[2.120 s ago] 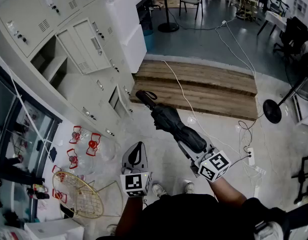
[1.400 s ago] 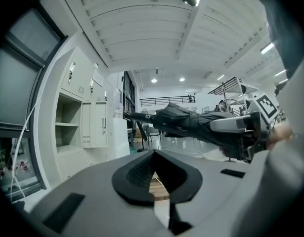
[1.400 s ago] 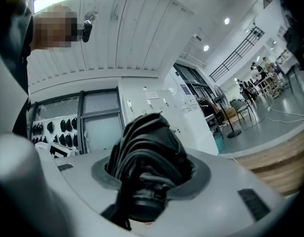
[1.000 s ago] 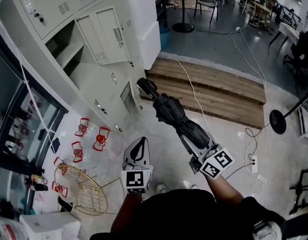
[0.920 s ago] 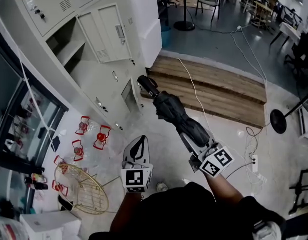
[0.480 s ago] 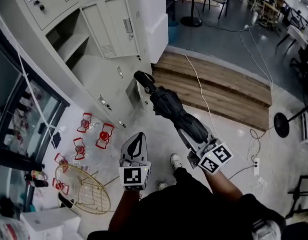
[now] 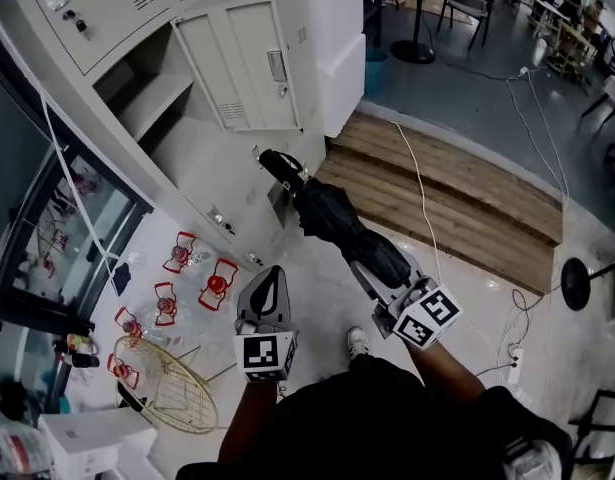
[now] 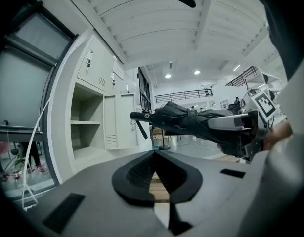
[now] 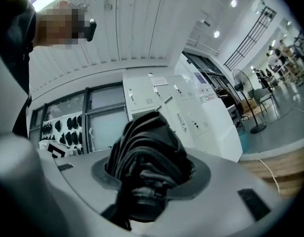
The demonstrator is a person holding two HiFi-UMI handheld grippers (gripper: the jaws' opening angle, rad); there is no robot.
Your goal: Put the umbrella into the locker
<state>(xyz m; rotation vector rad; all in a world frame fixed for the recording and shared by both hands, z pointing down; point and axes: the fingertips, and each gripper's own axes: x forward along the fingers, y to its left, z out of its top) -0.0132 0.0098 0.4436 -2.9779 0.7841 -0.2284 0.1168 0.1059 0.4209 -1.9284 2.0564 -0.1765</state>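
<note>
right gripper (image 7: 384, 280): I've got it clamped on the folded umbrella (image 7: 332, 223).
left gripper (image 7: 271, 276): pinched closed, empty.
umbrella: in the air near the open locker (image 7: 152, 98), not inside.
risk: the handle may clip the door (image 7: 252, 63), and the fabric may slip in my grip.

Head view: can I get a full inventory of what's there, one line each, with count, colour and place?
umbrella: one, black, folded, centre, handle end pointing at the lockers
locker bank: one, pale grey, upper left
open compartment: one, pale grey, in that bank, door swung wide
wooden platform: one, brown, upper right
cable: one, white, running across the platform
wire basket: one, cream, on the floor at lower left
small red-and-clear things: several, on the floor below the lockers
stand base: one, black, right edge
shoe: one, white, bottom centre
left claw: one, grey, shut and empty, bottom centre
right claw: one, grey, shut on the umbrella
</note>
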